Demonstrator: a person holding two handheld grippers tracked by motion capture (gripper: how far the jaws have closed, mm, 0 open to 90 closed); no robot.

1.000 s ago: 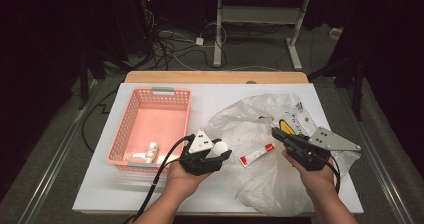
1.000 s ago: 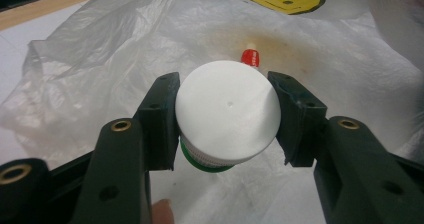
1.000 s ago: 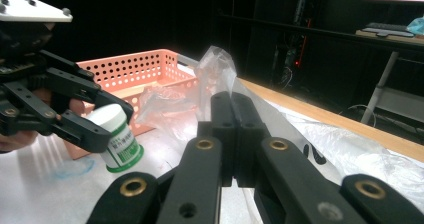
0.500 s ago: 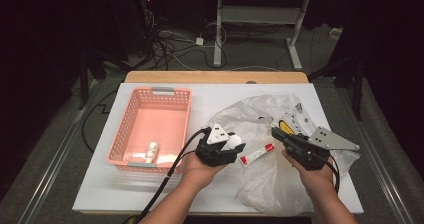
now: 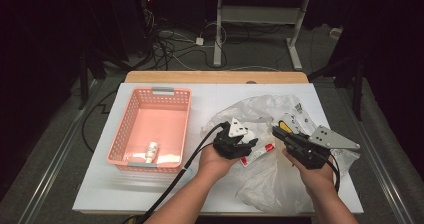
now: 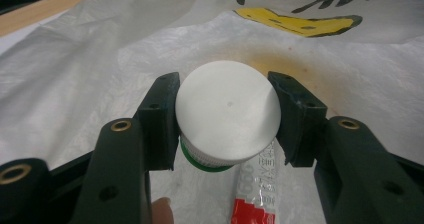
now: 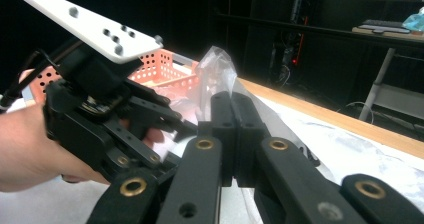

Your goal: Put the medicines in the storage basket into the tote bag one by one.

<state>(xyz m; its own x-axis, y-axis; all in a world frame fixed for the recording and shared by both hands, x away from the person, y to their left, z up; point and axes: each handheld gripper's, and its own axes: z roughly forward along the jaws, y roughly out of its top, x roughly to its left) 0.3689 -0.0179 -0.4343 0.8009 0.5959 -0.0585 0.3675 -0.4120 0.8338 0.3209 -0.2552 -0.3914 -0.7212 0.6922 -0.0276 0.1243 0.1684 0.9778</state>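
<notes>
My left gripper (image 5: 248, 142) is shut on the white cap of a small bottle (image 6: 227, 114) with a green ring under the cap. It holds the bottle over a crumpled clear plastic bag (image 5: 270, 179). A red and white tube (image 5: 257, 154) lies on the bag just beneath the bottle, and its printed end (image 6: 255, 194) is in the left gripper view. My right gripper (image 5: 276, 131), to the right of the left one, has its jaws pressed together on a fold of the bag (image 7: 217, 66), which rises behind them.
A pink basket (image 5: 150, 91) stands at the left of the white table top with one small white bottle (image 5: 151, 150) lying in it. The bag bears a yellow and black print (image 6: 300, 21). A wooden table edge (image 5: 215, 76) runs along the back.
My left gripper has moved to the right, away from the basket's near corner and over the bag, close to the right gripper. The right gripper has stayed where it was.
</notes>
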